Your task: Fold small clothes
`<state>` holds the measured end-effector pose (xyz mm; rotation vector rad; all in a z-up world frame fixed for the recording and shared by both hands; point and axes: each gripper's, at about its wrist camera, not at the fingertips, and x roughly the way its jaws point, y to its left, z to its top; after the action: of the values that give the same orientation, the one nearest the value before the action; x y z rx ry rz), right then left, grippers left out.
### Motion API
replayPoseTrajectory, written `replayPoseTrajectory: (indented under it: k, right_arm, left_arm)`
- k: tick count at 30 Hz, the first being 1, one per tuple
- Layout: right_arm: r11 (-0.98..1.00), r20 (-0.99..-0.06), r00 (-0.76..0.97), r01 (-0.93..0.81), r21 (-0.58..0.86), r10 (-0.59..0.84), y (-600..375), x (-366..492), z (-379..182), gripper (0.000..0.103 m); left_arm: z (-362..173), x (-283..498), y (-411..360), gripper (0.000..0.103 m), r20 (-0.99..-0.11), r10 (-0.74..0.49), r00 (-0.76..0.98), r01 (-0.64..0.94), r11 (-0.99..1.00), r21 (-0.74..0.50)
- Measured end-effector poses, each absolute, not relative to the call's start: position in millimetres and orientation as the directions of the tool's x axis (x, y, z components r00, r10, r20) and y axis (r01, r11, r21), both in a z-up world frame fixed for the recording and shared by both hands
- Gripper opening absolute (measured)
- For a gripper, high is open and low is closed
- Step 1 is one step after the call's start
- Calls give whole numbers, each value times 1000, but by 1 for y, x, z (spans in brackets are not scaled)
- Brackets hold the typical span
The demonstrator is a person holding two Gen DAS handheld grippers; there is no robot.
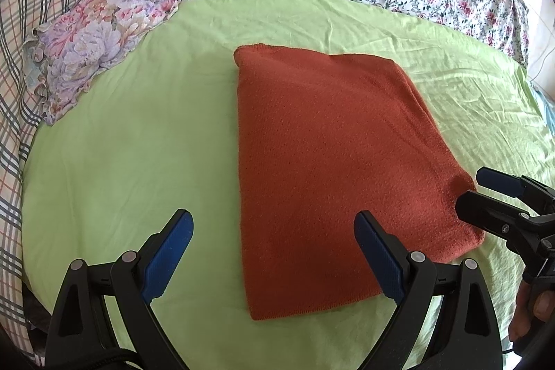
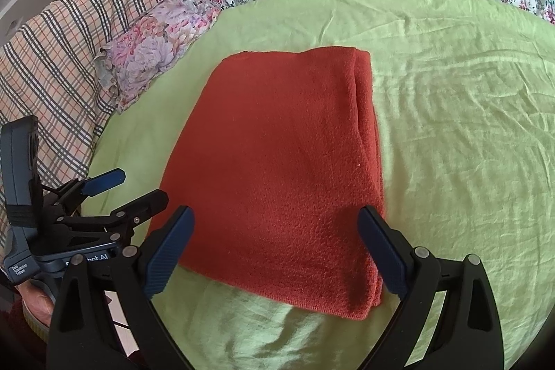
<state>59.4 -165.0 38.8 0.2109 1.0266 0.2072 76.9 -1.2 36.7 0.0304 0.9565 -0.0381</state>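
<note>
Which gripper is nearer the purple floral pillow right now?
Left. The left gripper straddles the cloth's pillow-side edge; the right gripper sits over the far side. The pillow lies beyond.

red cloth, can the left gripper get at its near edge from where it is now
Probably yes. The left gripper is open and empty, the folded red cloth lies flat on the green sheet just ahead, and nothing sits between them.

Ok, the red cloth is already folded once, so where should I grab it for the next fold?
Take the red cloth at its near short edge, one claw per corner, coming in low from the near side. The right claw and left claw are both open and already face that edge. The layers stack along the cloth's right side, so pinch them all together there.
</note>
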Motion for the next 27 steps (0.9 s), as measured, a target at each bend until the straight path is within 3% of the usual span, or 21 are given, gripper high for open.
replayPoseTrajectory:
  k: [27]
  right_arm:
    - [964, -831, 493, -74, 255, 258, -181, 89, 22, 95]
  left_arm:
    - [35, 94, 3, 94, -820, -37, 572, 41, 999, -16]
